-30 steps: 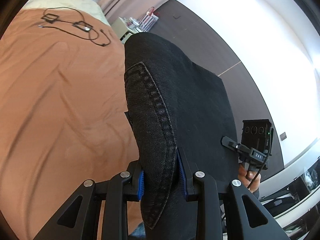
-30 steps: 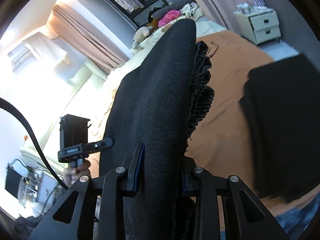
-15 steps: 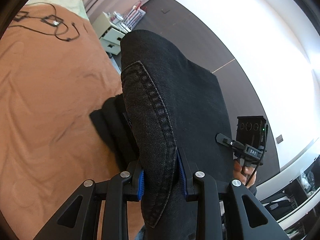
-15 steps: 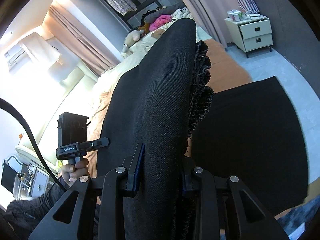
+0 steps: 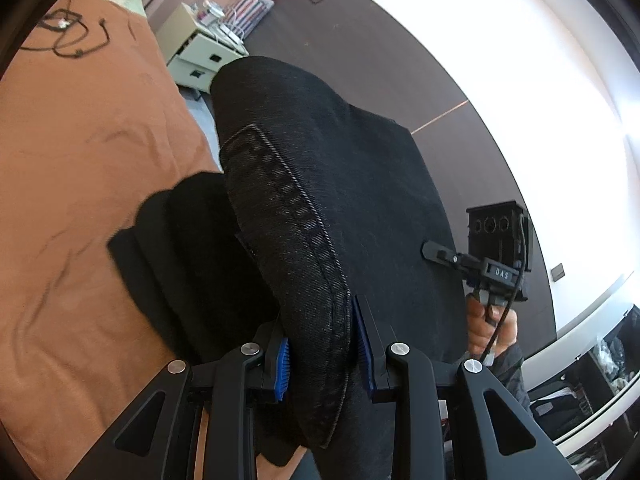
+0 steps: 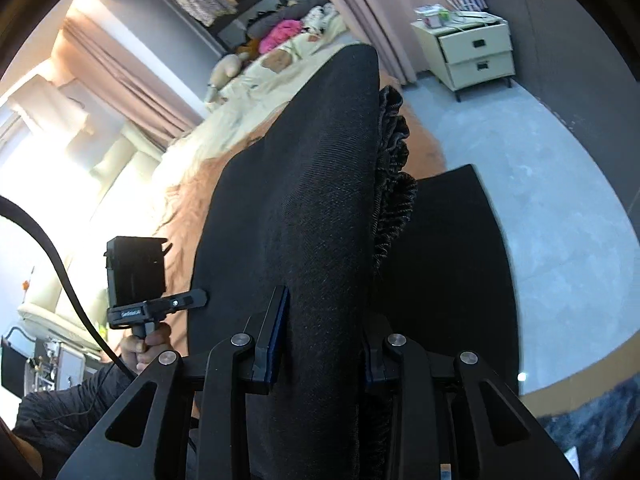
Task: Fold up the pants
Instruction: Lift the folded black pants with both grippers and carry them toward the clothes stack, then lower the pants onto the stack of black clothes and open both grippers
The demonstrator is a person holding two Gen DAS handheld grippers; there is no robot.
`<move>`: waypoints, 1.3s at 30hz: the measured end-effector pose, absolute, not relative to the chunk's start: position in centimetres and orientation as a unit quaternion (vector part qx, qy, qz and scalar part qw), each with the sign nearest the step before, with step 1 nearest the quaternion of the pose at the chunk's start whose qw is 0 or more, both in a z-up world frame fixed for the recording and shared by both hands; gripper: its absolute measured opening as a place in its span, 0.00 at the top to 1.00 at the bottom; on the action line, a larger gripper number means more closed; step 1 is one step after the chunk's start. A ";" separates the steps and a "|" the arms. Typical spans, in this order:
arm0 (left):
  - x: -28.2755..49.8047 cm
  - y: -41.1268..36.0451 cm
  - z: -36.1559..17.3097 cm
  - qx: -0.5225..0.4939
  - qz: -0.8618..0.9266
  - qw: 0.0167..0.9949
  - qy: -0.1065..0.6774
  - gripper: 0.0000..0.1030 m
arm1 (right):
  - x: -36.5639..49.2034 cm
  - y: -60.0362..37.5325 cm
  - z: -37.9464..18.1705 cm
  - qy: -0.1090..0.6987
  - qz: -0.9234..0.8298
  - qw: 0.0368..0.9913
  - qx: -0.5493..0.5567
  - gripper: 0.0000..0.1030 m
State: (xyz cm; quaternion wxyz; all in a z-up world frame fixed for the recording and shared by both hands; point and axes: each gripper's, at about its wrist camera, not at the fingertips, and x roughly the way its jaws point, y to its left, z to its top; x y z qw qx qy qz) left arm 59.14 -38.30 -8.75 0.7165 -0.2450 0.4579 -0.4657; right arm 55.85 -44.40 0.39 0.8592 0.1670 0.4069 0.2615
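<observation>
Black denim pants [image 5: 320,200] hang in the air between both grippers, stretched from one to the other. My left gripper [image 5: 322,356] is shut on a stitched hem edge of the pants, its blue pads pressed on the cloth. My right gripper [image 6: 324,344] is shut on another thick fold of the pants [image 6: 320,200]. The lower part of the pants [image 5: 188,256] lies on the orange bedspread [image 5: 80,160] and drapes past the bed edge [image 6: 452,260]. Each view shows the other gripper beyond the cloth, held in a hand [image 5: 486,320] [image 6: 150,344].
A cream nightstand [image 6: 472,56] with drawers stands on the grey floor beside the bed. Black cables [image 5: 72,36] lie on the far bedspread. Pillows and soft toys [image 6: 276,44] sit at the head of the bed. A dark wall [image 5: 360,52] is behind.
Both grippers have carried the held pants sideways towards the bed edge. The lower part of the pants has come into the left view and now lies nearer the nightstand side.
</observation>
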 end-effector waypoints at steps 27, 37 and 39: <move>56.5 -36.2 -10.3 -0.203 -0.409 0.742 0.491 0.44 | 48.1 -42.2 5.9 0.396 0.075 0.907 0.121 0.63; 55.4 -36.5 -9.8 -0.208 -0.398 0.741 0.500 0.44 | 42.6 -37.6 5.0 0.348 0.087 0.931 0.074 0.64; 55.1 -37.4 -10.4 -0.204 -0.394 0.739 0.507 0.44 | 43.1 -38.0 3.9 0.356 0.078 0.928 0.080 0.65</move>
